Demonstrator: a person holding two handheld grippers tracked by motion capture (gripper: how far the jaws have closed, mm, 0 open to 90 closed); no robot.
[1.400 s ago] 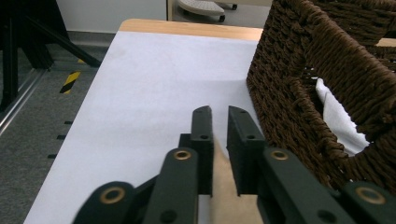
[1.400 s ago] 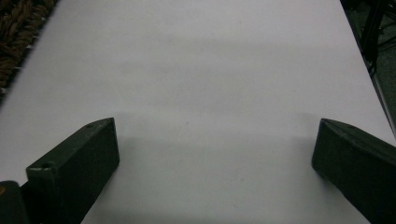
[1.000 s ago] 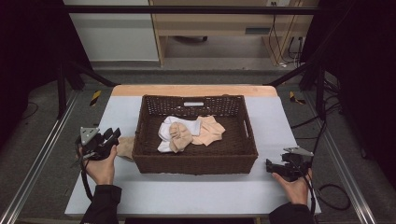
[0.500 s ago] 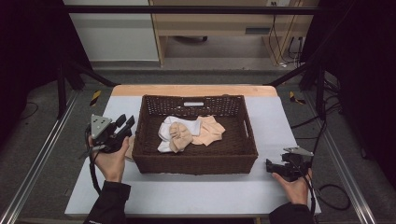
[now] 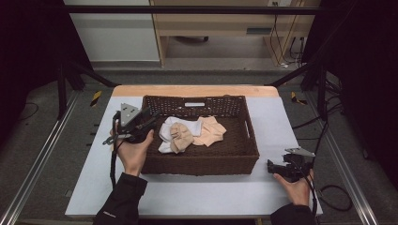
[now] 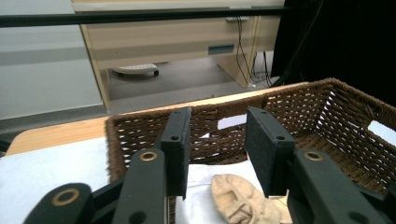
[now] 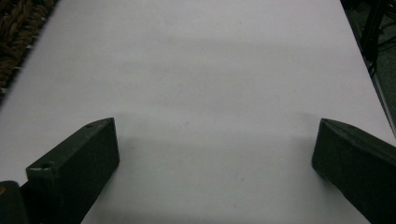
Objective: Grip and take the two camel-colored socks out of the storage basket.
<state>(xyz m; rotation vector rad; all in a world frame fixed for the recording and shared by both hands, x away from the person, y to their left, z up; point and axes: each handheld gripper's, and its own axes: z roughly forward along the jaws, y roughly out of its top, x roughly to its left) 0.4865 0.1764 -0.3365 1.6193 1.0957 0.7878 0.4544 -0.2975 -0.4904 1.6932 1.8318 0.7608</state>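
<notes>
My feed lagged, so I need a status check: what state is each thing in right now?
Left tongs: open, empty, raised at the basket's left rim.
Right tongs: wide open, empty, low over the table.
Basket: upright, holding socks.
White sock: crumpled in the basket.
Beige socks: crumpled beside the white one.

From up high I see the white table (image 5: 197, 197) as the brightest patch, evenly lit from above, while the upper left and whole right side of the frame sink into near black. The basket (image 5: 202, 161) throws only a soft, short shadow along its near wall. The picture is a bit soft and grainy. In the left gripper view the jaws at the bottom are slightly out of focus; the background is clear. The right gripper view is dim and greyish, with faint shadow bands across the tabletop (image 7: 201, 79) and blurred jaw edges.
</notes>
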